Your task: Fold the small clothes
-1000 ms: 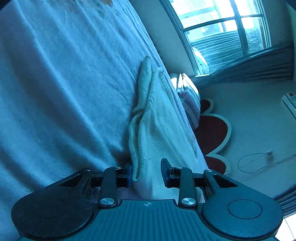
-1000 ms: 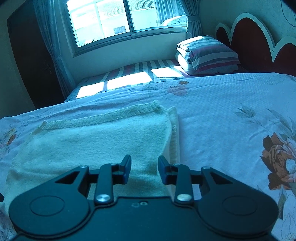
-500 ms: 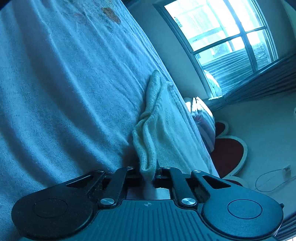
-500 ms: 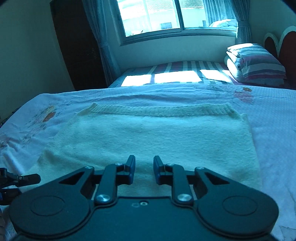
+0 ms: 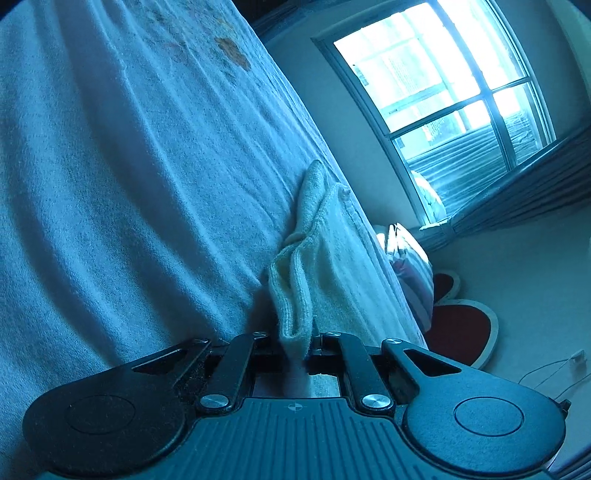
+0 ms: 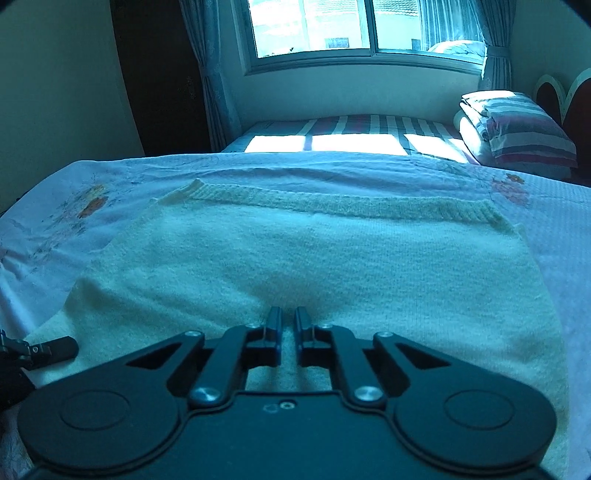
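A cream knit garment (image 6: 332, 266) lies flat on the floral bedsheet (image 6: 554, 236), its ribbed hem at the far side. My right gripper (image 6: 288, 321) sits at the middle of the near edge. Its jaws are closing, the cloth puckers at their tips, and a thin fold is pinched between them. In the left wrist view the garment (image 5: 332, 266) shows edge-on. My left gripper (image 5: 299, 341) is shut on a doubled fold at the garment's corner, slightly raised off the sheet. One of the left gripper's fingers (image 6: 51, 349) shows at the garment's near left corner in the right wrist view.
A second bed (image 6: 351, 127) with a striped cover stands under the window (image 6: 351, 26). Folded striped bedding (image 6: 517, 129) is stacked at the far right by the headboard (image 5: 461, 328). A dark doorway (image 6: 159, 74) lies at the far left.
The left jaws closed on the garment's corner fold and lifted it a little. The right gripper swung left to the middle of the near edge and its jaws narrowed onto the cloth.
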`<state>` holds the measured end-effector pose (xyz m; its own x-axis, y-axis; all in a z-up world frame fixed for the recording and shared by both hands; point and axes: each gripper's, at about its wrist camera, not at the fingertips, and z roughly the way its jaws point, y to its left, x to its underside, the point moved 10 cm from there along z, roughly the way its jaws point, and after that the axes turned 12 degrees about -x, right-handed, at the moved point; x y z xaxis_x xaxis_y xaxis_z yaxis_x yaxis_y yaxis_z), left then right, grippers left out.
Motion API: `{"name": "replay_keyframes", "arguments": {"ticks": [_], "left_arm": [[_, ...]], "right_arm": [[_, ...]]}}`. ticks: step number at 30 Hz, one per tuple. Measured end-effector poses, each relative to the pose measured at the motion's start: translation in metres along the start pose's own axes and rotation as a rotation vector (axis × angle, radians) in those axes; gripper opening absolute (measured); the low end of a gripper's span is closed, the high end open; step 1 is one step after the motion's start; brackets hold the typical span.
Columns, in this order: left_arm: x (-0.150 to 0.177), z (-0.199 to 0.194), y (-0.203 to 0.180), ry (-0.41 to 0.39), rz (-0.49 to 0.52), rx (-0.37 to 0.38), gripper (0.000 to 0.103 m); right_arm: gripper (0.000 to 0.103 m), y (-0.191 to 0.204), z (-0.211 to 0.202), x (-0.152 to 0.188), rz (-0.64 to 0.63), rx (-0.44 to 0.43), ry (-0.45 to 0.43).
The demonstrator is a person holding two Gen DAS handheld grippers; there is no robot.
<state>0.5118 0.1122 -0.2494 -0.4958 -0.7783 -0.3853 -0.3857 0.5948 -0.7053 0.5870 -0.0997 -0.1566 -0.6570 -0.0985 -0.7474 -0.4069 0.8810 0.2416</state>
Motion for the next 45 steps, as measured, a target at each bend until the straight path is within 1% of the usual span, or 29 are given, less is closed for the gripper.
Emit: {"name": "replay_keyframes", "arguments": {"ticks": [3,5,7,9,11,12,15,19,22,23,24,25,26,27,29,32,35,37,40,42,44,45], "left_arm": [[0.000,-0.002,0.001,0.003,-0.003,0.006,0.007],[-0.001,-0.002,0.001,0.008,-0.004,0.009,0.007],[-0.001,-0.002,0.001,0.012,0.006,0.010,0.007],[-0.002,-0.003,0.001,0.015,0.014,0.012,0.007],[-0.003,-0.003,0.000,0.019,0.022,0.010,0.007],[-0.004,-0.003,0.000,0.020,0.025,0.012,0.007],[-0.008,-0.007,-0.005,0.017,0.050,0.020,0.006],[-0.018,-0.016,-0.026,-0.003,0.132,0.048,0.006],[-0.025,-0.019,-0.043,-0.009,0.188,0.051,0.006],[-0.028,-0.019,-0.048,-0.014,0.209,0.042,0.006],[-0.029,-0.019,-0.050,-0.011,0.224,0.030,0.006],[-0.031,-0.018,-0.054,-0.005,0.241,0.018,0.006],[-0.031,-0.017,-0.058,0.008,0.262,0.008,0.006],[-0.030,-0.017,-0.065,0.018,0.283,0.000,0.006],[-0.026,-0.018,-0.089,0.012,0.360,0.002,0.006],[-0.009,-0.020,-0.132,-0.012,0.513,0.015,0.006],[0.019,-0.019,-0.172,-0.006,0.652,0.031,0.006],[0.043,-0.016,-0.197,0.007,0.727,0.050,0.006],[0.088,-0.012,-0.232,0.042,0.866,0.077,0.006],[0.120,-0.007,-0.246,0.078,0.934,0.090,0.006],[0.151,-0.008,-0.258,0.117,0.987,0.139,0.006],[0.168,-0.006,-0.262,0.145,1.025,0.147,0.006]], "right_arm": [[0.009,0.007,-0.007,-0.005,-0.007,-0.024,-0.028],[0.007,0.003,0.000,0.004,0.007,-0.012,0.016],[0.005,0.001,-0.001,0.004,0.029,-0.008,0.000],[0.009,0.005,-0.007,0.000,0.036,-0.013,-0.028],[0.007,0.002,0.000,0.008,0.045,0.001,-0.003],[0.007,0.001,0.000,0.009,0.049,-0.001,-0.021],[0.007,0.003,0.001,0.007,0.046,0.011,-0.014],[0.007,0.004,0.001,0.009,0.032,0.029,-0.028],[0.007,0.004,0.000,0.012,0.044,0.038,-0.064],[0.007,0.003,-0.001,0.012,0.053,0.036,-0.068],[0.008,0.002,-0.003,0.010,0.074,0.027,-0.068],[0.013,0.000,-0.010,0.007,0.119,0.008,-0.080],[0.017,-0.003,-0.021,0.004,0.165,-0.007,-0.123],[0.022,-0.009,-0.035,0.002,0.197,-0.004,-0.173],[0.021,-0.025,-0.056,0.007,0.256,0.020,-0.203],[0.021,-0.053,-0.089,0.013,0.297,0.065,-0.268],[0.021,-0.093,-0.127,0.025,0.368,0.120,-0.326],[0.021,-0.116,-0.147,0.034,0.401,0.145,-0.338],[0.021,-0.144,-0.176,0.047,0.427,0.168,-0.356],[0.021,-0.161,-0.191,0.058,0.440,0.177,-0.354],[0.022,-0.178,-0.204,0.070,0.451,0.195,-0.350],[0.022,-0.185,-0.208,0.077,0.459,0.204,-0.344]]}}
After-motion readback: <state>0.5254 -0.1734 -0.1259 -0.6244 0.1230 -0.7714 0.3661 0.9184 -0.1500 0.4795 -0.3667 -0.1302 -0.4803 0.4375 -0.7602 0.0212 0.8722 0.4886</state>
